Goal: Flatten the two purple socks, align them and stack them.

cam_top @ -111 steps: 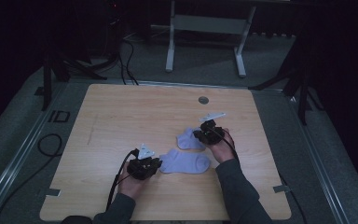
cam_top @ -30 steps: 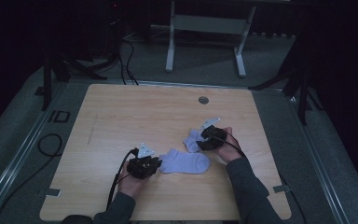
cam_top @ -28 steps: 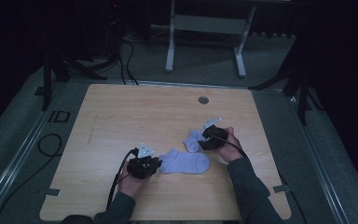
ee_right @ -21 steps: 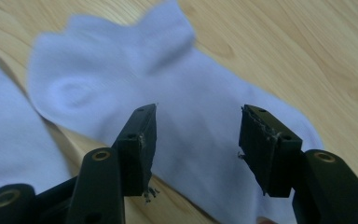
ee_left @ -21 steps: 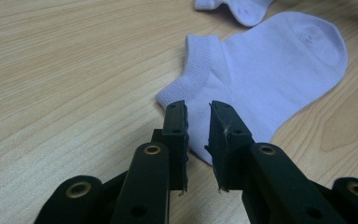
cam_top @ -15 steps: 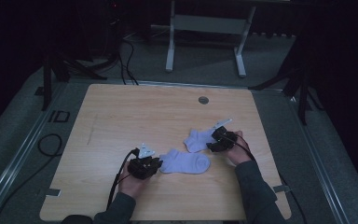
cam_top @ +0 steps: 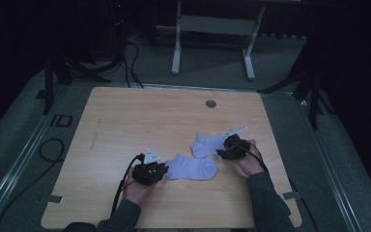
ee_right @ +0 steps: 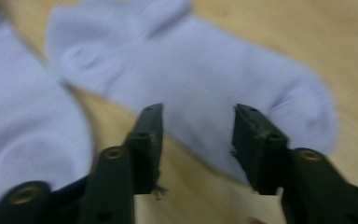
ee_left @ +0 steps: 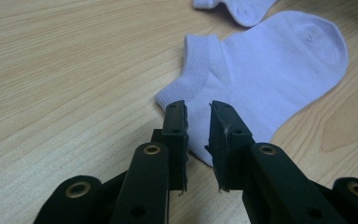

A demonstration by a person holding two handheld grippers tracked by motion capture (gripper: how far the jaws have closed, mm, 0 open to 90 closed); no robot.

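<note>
A: What is lying nearest the person?

B: The left gripper [cam_top: 149, 173] is sitting at the near side of the table [cam_top: 125, 121], aiming at the nearer sock [cam_top: 193, 168]. In the left gripper view its jaws are standing a narrow gap apart, with the heel edge of that nearer sock [ee_left: 261, 70] lying just beyond the tips. Whether the pads are pinching fabric I cannot tell; a small slit is showing between them.

A: And how is the sock itself lying?

B: It is lying flat on the wood, cuff toward the gripper's left, toe pointing away to the right.

A: Going a little farther?

B: The right gripper [cam_top: 232, 149] is resting beside the farther sock [cam_top: 207, 144], just at its right end. In the right gripper view the jaws are standing well apart over the farther sock [ee_right: 191, 70], and they have just been closing. The sock's edge is lying between them, but the pads are not pressing on it. The picture is blurred.

A: Are the socks touching?

B: They are lying near each other, the farther one just behind the nearer; contact is unclear.

A: Farthest?

B: A small round grommet [cam_top: 211, 103] is sitting near the table's back edge.
</note>
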